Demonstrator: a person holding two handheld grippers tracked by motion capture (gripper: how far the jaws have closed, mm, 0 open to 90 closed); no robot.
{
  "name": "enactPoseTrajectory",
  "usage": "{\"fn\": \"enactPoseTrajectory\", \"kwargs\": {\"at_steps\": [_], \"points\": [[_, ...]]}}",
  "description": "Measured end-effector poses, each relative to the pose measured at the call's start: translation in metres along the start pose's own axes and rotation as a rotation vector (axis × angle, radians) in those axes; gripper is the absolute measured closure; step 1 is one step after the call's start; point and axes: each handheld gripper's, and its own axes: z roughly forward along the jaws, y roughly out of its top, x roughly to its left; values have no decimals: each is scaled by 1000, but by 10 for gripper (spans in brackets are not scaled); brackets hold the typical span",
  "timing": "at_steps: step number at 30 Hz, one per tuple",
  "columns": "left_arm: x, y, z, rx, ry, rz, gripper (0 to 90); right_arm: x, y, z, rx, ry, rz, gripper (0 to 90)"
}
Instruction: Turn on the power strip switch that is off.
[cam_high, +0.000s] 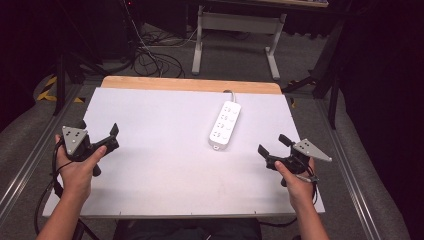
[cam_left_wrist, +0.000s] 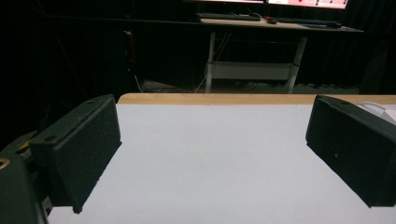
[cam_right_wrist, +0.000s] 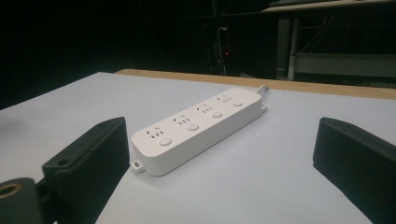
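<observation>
White power strip (cam_high: 225, 125) lies on the table (cam_high: 165, 165); both tools, left (cam_high: 98, 134) and right (cam_high: 272, 146), gape wide, holding nothing.

Each black tool (cam_high: 99, 138) carries a grey three-cornered plate (cam_high: 73, 138) and trailing cable.

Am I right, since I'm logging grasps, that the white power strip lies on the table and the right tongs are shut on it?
Not quite. The right tongs are open, their jaws apart and short of the power strip, which lies untouched on the table, as the right gripper view shows.
</observation>
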Motion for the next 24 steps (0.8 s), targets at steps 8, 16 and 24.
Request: {"fn": "enactPoseTrajectory", "kwargs": {"at_steps": [8,16,24], "points": [[-2,0,1,3,-6,5,39,0,0,-1,-2,3,8,50],[-1,0,0,3,-6,3,40,2,1,0,-5,-16,2,206],[-2,0,1,1,-6,4,41,2,2,-2,-8,-8,-25,450]]}}
